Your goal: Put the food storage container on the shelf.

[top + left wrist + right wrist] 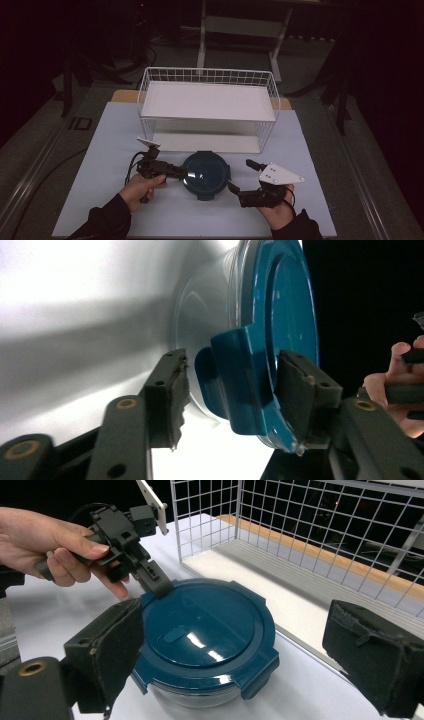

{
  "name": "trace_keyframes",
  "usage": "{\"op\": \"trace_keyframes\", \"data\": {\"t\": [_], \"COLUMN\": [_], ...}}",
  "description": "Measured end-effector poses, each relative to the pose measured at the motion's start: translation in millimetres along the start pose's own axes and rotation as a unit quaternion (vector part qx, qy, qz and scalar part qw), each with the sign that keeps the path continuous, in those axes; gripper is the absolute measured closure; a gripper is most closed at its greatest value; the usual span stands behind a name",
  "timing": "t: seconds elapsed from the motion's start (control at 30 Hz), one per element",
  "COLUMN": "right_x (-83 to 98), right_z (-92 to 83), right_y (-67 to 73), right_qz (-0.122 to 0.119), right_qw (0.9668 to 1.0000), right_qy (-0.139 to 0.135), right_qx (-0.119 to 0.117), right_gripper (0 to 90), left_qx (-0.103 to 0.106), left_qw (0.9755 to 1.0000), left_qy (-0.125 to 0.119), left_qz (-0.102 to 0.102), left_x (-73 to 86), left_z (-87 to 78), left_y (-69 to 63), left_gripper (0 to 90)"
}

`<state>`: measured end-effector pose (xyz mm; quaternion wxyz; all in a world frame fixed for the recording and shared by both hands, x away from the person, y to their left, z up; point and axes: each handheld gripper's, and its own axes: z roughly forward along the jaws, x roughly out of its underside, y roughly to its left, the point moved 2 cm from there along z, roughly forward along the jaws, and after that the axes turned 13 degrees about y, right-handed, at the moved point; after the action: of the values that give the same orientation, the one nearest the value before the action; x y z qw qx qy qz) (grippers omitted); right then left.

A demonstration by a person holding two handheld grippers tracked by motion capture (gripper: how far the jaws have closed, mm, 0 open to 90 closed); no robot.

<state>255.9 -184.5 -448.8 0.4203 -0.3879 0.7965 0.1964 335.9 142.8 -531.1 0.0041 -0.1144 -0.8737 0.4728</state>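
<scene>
Left gripper view shows left gripper [227, 390] jaws straddling the lid's clip [240, 375]

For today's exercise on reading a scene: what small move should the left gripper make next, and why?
Probably close the left gripper onto the clip of the blue lid. Its jaws already straddle that clip with gaps on both sides, while the right gripper hangs open beside the container.

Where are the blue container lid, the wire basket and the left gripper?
blue container lid [207, 622], right gripper view, centre of its top.
wire basket [207, 76], high view, back wall's mesh.
left gripper [230, 387], left gripper view, midway between fingertips, either side of a lid latch.
</scene>
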Motion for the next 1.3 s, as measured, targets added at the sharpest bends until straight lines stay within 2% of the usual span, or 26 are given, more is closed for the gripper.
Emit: {"op": "trace_keyframes", "data": {"t": [0.07, 0.17, 0.23, 0.33, 0.4, 0.43, 0.5, 0.53, 0.57, 0.67, 0.73, 0.77, 0.9, 1.0, 1.1, 1.17, 1.23, 1.3], "right_x": [0.3, 1.1, 2.5, 5.7, 8.8, 10.7, 15.1, 17.6, 20.8, 27.1, 30.2, 31.5, 37.4, 39.2, 40.0, 40.9, 41.3, 41.4], "right_z": [0.2, 1.5, 2.8, 8.0, 13.9, 17.6, 24.5, 27.8, 31.2, 38.1, 43.4, 46.0, 54.2, 55.7, 55.3, 55.8, 55.8, 55.8], "right_y": [-0.5, -3.0, -6.0, -11.5, -16.5, -19.8, -26.8, -30.6, -35.2, -43.0, -46.3, -47.2, -46.8, -46.3, -47.0, -47.0, -46.9, -46.3], "right_qz": [0.002, 0.012, 0.022, 0.048, 0.076, 0.090, 0.130, 0.151, 0.177, 0.210, 0.221, 0.224, 0.227, 0.231, 0.245, 0.255, 0.262, 0.268], "right_qw": [1.0000, 0.9999, 0.9996, 0.9980, 0.9951, 0.9927, 0.9854, 0.9806, 0.9743, 0.9628, 0.9573, 0.9550, 0.9510, 0.9484, 0.9405, 0.9347, 0.9319, 0.9290], "right_qy": [0.002, 0.008, 0.014, 0.031, 0.048, 0.057, 0.075, 0.082, 0.088, 0.104, 0.115, 0.119, 0.135, 0.138, 0.132, 0.132, 0.133, 0.134], "right_qx": [-0.001, -0.006, -0.012, -0.026, -0.042, -0.056, -0.080, -0.094, -0.109, -0.135, -0.147, -0.153, -0.162, -0.168, -0.195, -0.209, -0.213, -0.217], "right_gripper": [9.7, 9.7, 13.3, 13.4, 13.8, 13.8, 16.0, 16.6, 21.0, 25.0, 29.1, 29.1, 34.2, 41.8, 51.7, 52.3, 52.6, 52.9], "left_qx": [0.014, 0.015, 0.014, 0.010, 0.000, -0.004, -0.011, -0.014, -0.016, -0.025, -0.030, -0.032, -0.038, -0.041, -0.041, -0.042, -0.044, -0.044], "left_qw": [0.9999, 0.9998, 0.9996, 0.9993, 0.9989, 0.9986, 0.9977, 0.9970, 0.9966, 0.9942, 0.9927, 0.9921, 0.9889, 0.9870, 0.9867, 0.9861, 0.9853, 0.9855], "left_qy": [0.001, 0.004, 0.008, 0.007, 0.003, 0.002, 0.001, -0.001, -0.003, -0.004, -0.008, -0.008, -0.013, -0.012, -0.014, -0.015, -0.016, -0.016], "left_qz": [0.001, 0.013, 0.024, 0.034, 0.046, 0.053, 0.067, 0.076, 0.081, 0.104, 0.117, 0.121, 0.143, 0.155, 0.157, 0.160, 0.165, 0.163], "left_x": [-0.3, 0.0, 0.7, 2.5, 4.0, 4.9, 7.1, 8.6, 9.6, 12.7, 14.3, 15.2, 18.7, 20.9, 23.5, 25.5, 27.0, 27.8], "left_z": [0.6, 0.5, -0.1, -0.2, -0.1, -0.3, -1.0, -1.1, -1.2, -1.5, -1.3, -1.4, -1.3, -1.6, -1.8, -2.0, -1.9, -1.8], "left_y": [0.6, 1.5, 2.0, -1.0, -4.4, -6.1, -9.4, -11.5, -12.8, -16.5, -18.3, -19.0, -21.8, -23.6, -23.4, -23.2, -24.2, -24.8], "left_gripper": [51.3, 52.6, 52.9, 53.0, 53.3, 53.4, 54.0, 54.5, 54.9, 55.4, 55.5, 55.5, 55.9, 56.5, 56.7, 56.9, 57.0, 57.0]}}
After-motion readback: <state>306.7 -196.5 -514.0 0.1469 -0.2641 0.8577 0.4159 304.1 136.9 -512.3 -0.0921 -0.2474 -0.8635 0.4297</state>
